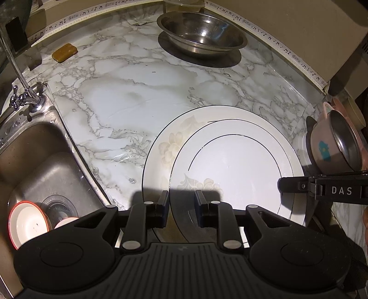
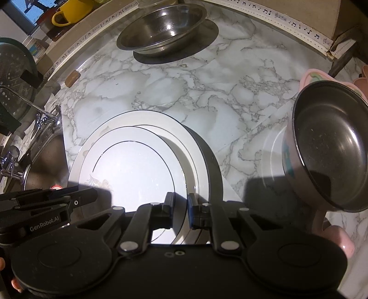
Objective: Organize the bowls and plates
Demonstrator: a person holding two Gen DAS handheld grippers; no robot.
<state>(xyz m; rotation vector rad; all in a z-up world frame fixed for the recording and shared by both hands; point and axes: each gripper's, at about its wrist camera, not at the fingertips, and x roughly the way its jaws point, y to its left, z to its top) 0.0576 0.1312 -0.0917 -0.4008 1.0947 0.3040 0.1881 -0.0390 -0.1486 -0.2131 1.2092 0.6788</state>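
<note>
Smaller round white black-lined plate [image 1: 234, 165] clamped at near rim by left tongs [image 1: 181, 209] and right tongs [image 2: 180, 212], stacked over larger white plate [image 1: 165, 142], marbled tabletop [image 1: 138, 96] beneath.

A white marble counter [image 1: 142, 92] with grey veins fills the middle, and bright light falls on it from the near side, with hard shadows. At its left is a steel sink [image 1: 39, 165] with a chrome tap [image 1: 25, 92]. A white strip [image 2: 296, 24] printed with music notes runs along the beige wall [image 1: 287, 20] behind, and a window [image 2: 30, 13] shows blue at the far left.
</note>
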